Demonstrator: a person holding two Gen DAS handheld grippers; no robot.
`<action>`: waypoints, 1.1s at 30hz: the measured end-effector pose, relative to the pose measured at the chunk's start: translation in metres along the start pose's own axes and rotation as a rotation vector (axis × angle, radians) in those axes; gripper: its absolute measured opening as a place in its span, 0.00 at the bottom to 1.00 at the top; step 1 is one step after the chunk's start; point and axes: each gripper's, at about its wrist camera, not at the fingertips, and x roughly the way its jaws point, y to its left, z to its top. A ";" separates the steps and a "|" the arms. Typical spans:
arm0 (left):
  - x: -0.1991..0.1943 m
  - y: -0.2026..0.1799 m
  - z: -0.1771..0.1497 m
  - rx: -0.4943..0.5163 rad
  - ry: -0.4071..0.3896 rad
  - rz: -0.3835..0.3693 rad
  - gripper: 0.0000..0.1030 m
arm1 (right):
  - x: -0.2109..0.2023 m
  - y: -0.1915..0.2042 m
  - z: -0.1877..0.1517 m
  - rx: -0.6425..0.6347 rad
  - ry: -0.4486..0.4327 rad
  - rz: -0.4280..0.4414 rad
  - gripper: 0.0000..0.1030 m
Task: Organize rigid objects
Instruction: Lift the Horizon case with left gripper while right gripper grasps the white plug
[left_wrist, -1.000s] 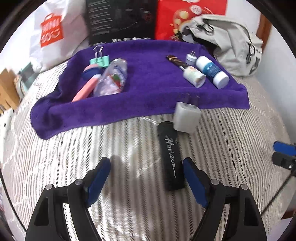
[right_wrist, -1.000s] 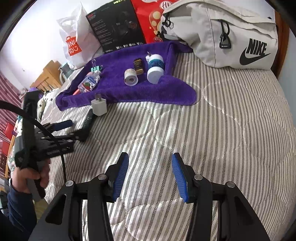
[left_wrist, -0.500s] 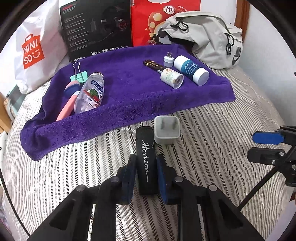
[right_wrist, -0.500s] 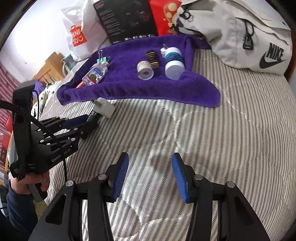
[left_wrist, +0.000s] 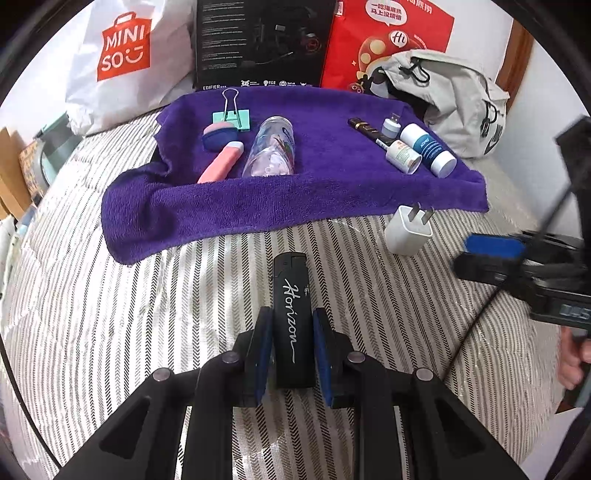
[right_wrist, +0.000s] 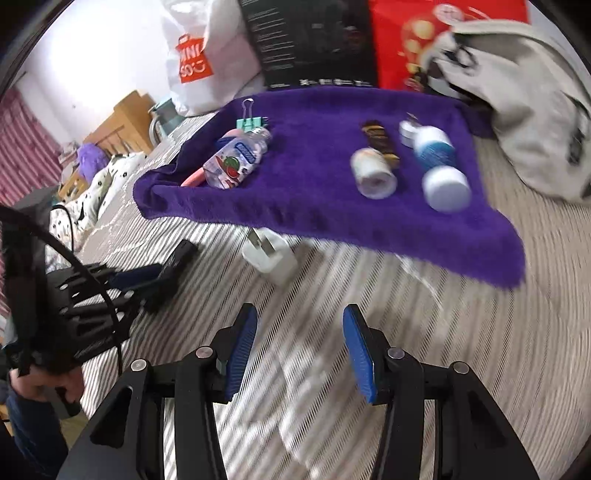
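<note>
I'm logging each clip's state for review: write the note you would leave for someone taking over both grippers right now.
Left gripper: shut on the black lighter, over the striped bedding short of the purple towel.
Right gripper: open, empty, above the bedding facing the white charger plug.
On the towel: binder clip, pink and blue tool, clear bottle, dark tube, small USB adapter, two white bottles.
Done: those seven sit on the towel, grouped at two ends.
Left, probably: place the lighter, then fetch the charger plug, which lies off the towel's front edge.
</note>
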 end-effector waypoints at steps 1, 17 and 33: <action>0.000 0.000 0.000 0.003 -0.001 -0.002 0.20 | 0.004 0.003 0.003 -0.009 0.000 -0.006 0.47; -0.001 0.008 0.000 -0.019 -0.009 -0.062 0.21 | 0.032 0.029 0.019 -0.119 -0.002 -0.110 0.32; 0.000 -0.005 -0.005 0.048 -0.037 0.027 0.21 | -0.011 -0.009 -0.045 -0.055 -0.010 -0.229 0.33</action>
